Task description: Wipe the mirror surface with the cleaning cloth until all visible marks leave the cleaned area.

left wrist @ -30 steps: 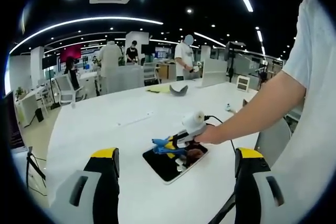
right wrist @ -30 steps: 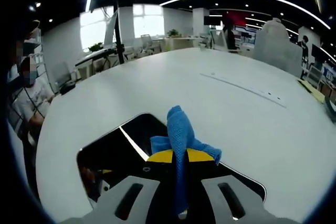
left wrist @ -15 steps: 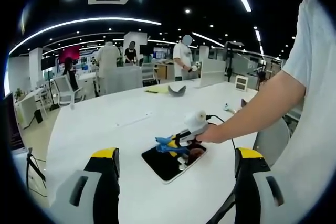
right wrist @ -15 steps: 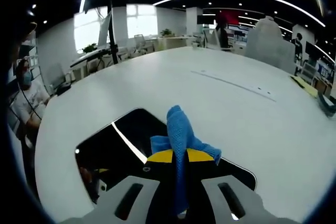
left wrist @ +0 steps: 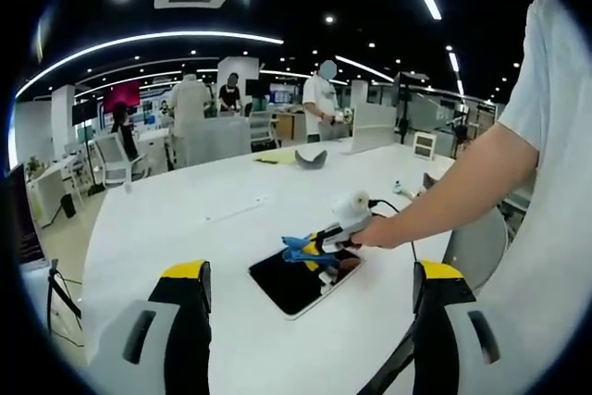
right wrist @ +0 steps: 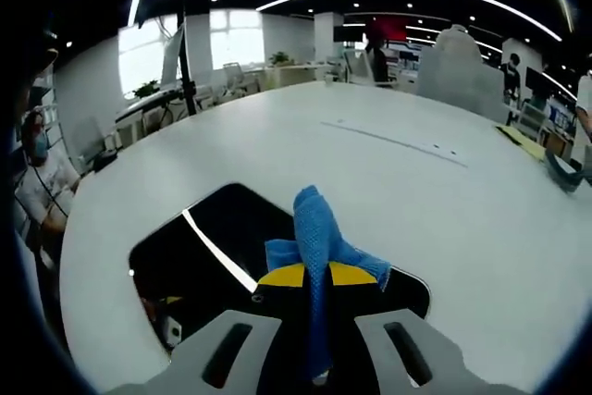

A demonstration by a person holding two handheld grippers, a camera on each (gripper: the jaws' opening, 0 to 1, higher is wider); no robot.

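A dark rectangular mirror (left wrist: 292, 281) lies flat on the white table (left wrist: 176, 219). In the left gripper view my right gripper (left wrist: 314, 248) hovers over the mirror's far side, held by a person's hand, with a blue cloth (left wrist: 298, 248) pinched in it. In the right gripper view the same blue cloth (right wrist: 317, 233) sticks up between the shut jaws of the right gripper (right wrist: 316, 277), above the mirror (right wrist: 208, 252), which reflects ceiling lights. My left gripper (left wrist: 310, 286) stands wide open near the table's front, holding nothing.
A cable (left wrist: 398, 212) runs across the table behind the hand. A dark object (left wrist: 314, 158) and a yellow item (left wrist: 276, 158) lie at the far end. Several people stand beyond the table. A person sits at the left (right wrist: 42, 168) in the right gripper view.
My right gripper has slid with the cloth toward the mirror's far right part. The left gripper has stayed where it was.
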